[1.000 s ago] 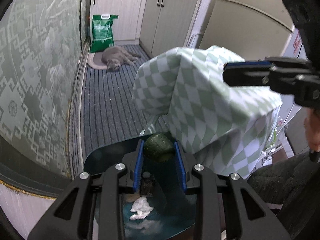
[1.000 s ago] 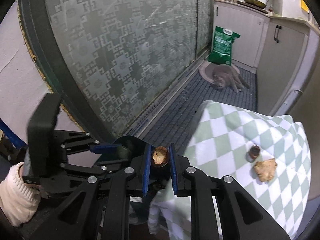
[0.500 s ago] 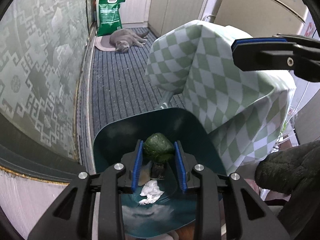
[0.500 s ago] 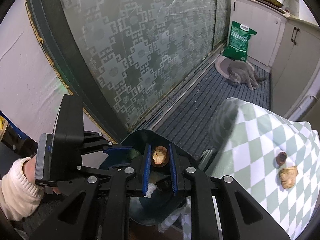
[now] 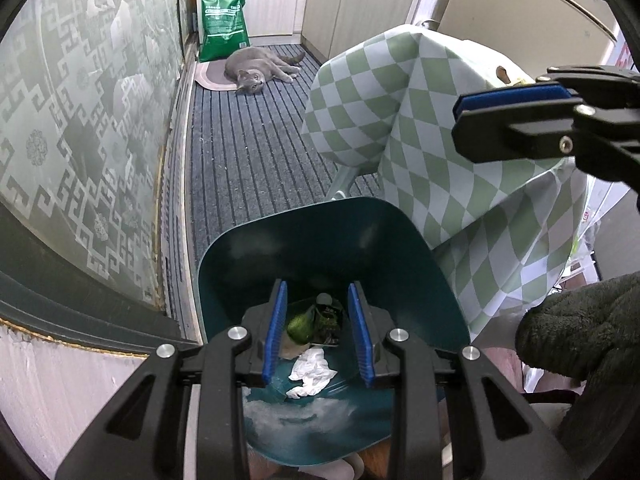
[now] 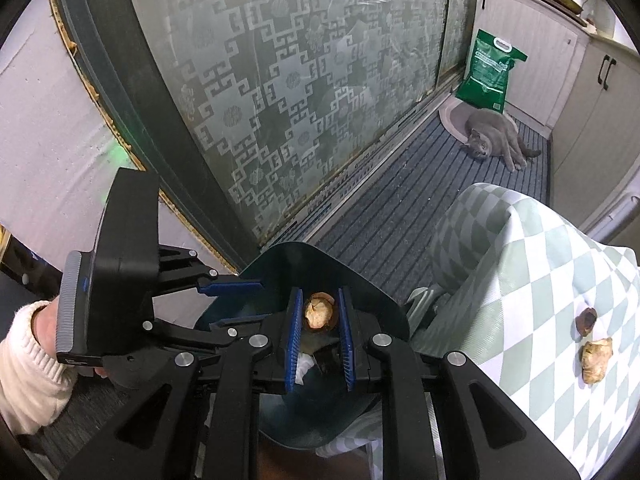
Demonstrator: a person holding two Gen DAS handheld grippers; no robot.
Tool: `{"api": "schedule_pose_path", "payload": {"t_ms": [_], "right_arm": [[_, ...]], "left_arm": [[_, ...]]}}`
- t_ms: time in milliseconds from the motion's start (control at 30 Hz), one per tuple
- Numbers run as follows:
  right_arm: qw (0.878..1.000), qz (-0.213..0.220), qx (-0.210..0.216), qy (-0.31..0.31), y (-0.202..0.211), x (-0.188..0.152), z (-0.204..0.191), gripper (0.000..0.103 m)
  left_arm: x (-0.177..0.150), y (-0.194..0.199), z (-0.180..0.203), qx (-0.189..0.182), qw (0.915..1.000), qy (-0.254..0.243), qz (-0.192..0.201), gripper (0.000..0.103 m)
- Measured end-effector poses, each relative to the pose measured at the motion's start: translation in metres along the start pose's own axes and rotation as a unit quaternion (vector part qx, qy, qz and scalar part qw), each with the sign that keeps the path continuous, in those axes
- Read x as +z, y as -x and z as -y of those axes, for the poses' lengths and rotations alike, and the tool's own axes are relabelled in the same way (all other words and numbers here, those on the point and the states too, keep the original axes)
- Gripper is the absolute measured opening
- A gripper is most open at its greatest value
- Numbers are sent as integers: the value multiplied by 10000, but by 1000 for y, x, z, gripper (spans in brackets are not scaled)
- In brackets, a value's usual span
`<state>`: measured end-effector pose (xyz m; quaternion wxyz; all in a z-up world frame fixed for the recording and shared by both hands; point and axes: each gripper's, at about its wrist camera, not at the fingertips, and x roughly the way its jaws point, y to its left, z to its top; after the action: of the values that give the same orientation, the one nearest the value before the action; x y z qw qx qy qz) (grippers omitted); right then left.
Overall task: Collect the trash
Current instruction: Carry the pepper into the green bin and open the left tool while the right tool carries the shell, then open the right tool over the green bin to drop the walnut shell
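Observation:
A dark teal trash bin (image 5: 248, 264) stands on the floor beside the table; it also shows in the right wrist view (image 6: 360, 292). My left gripper (image 5: 318, 332) is open and empty above the bin. A green fruit (image 5: 300, 326), a dark wrapper (image 5: 330, 320) and a crumpled white tissue (image 5: 310, 372) lie in the bin. My right gripper (image 6: 318, 322) is shut on a tan shell piece (image 6: 318, 312) and holds it over the bin. Two brown scraps (image 6: 596, 358) lie on the checked tablecloth (image 6: 540, 280).
A grey cat (image 5: 256, 68) lies on a mat by a green bag (image 5: 224, 20) at the far end of the striped floor. A patterned glass door (image 5: 80, 120) runs along the left. The cloth-covered table (image 5: 420, 112) is at the right.
My left gripper has opened and the green fruit has dropped into the bin. My right gripper with the shell piece has moved further over the bin.

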<state>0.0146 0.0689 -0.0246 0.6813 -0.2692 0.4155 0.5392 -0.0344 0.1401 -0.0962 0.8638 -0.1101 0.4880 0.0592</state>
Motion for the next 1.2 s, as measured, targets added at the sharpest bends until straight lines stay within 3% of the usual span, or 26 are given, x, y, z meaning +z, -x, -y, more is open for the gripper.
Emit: {"api": "schedule_pose_path", "payload": {"t_ms": [467, 933, 1200], "right_arm": [[9993, -303, 87, 223, -14, -3, -12, 18], [9949, -884, 273, 407, -34, -18, -24, 18], [9961, -702, 361, 382, -21, -19, -22, 26]], "left_arm": [[5, 21, -4, 33, 9986, 63, 528, 16], [14, 46, -11, 177, 9925, 317, 1167, 15], [20, 69, -5, 9, 9843, 365, 1724, 15]]}}
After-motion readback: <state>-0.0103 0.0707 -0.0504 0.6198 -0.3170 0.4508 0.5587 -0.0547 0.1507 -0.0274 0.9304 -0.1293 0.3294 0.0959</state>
